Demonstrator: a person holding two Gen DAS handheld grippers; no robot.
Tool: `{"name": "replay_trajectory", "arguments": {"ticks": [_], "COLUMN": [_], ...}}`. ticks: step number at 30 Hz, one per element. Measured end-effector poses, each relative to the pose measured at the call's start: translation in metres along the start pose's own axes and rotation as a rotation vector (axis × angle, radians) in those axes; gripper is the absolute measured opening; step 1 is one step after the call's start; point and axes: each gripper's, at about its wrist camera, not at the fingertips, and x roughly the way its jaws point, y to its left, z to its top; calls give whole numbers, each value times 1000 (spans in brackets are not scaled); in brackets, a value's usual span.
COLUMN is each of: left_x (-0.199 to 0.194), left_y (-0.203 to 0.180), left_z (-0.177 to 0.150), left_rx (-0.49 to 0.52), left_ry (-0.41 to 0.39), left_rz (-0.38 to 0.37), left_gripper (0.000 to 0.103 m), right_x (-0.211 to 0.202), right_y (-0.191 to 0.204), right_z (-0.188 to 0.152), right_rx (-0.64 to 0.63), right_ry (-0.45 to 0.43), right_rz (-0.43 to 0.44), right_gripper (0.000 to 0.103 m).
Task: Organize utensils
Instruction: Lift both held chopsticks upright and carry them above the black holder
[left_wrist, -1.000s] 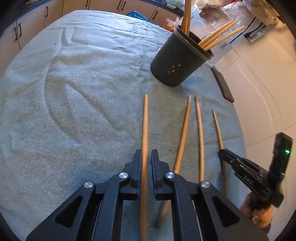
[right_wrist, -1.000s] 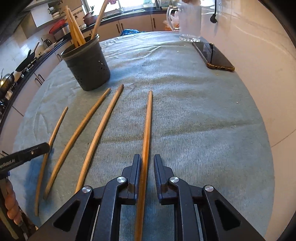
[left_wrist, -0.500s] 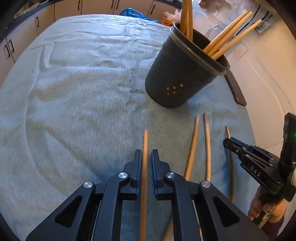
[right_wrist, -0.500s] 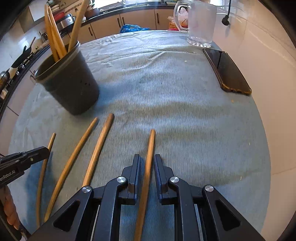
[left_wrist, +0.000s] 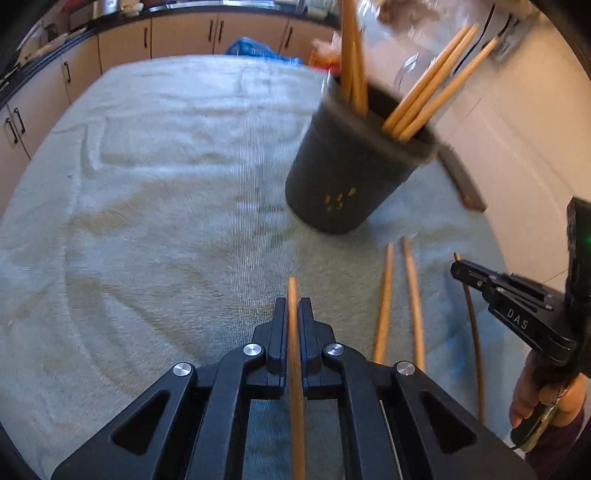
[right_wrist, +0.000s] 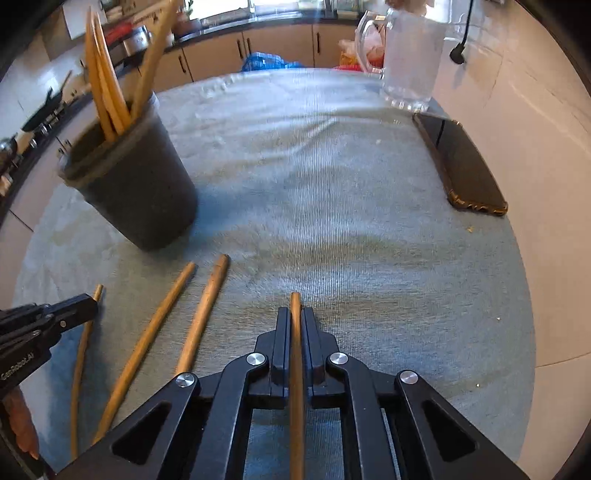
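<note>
Left tool (left_wrist: 292, 314) pinches a wooden chopstick (left_wrist: 295, 369) between its fingers, tip pointing toward the dark holder (left_wrist: 343, 177); right tool (right_wrist: 295, 325) likewise clamps its own stick (right_wrist: 296, 369). The holder stands on the towel-covered bench (left_wrist: 166, 184) with several sticks inside, and three loose chopsticks (right_wrist: 199, 314) lie just short of it.

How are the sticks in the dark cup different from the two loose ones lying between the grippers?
The sticks in the cup stand on end, leaning on the rim of the dark cup. The two loose sticks lie flat on the cloth. The cup's sticks splay in different directions and the loose pair lies side by side. The cup's sticks look paler and the loose pair browner. All are long, thin wooden sticks.
</note>
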Motion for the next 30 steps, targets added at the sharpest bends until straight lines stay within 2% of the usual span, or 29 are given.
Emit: {"name": "replay_trajectory", "arguments": {"ticks": [9,16,25,30], "left_x": [-100,-156,-190,-203], "left_y": [-22,-42,-54,-56], "left_z": [-19,-53,-92,-103], "left_rx": [61,108,183,180], "left_ry": [-242,-393,-459,-480], "left_rz": [-3,19,58,50], "left_gripper": [5,5,5,5], "right_x": [-97,-147,-190,-210], "right_y": [4,8,14,17], "right_z": [-16,-41,-76,-90], "right_rx": [14,23,-12,-23], "right_ry": [-243,-352,-433,-474], "right_rz": [81,114,130,136], "right_gripper": [6,6,6,6]}}
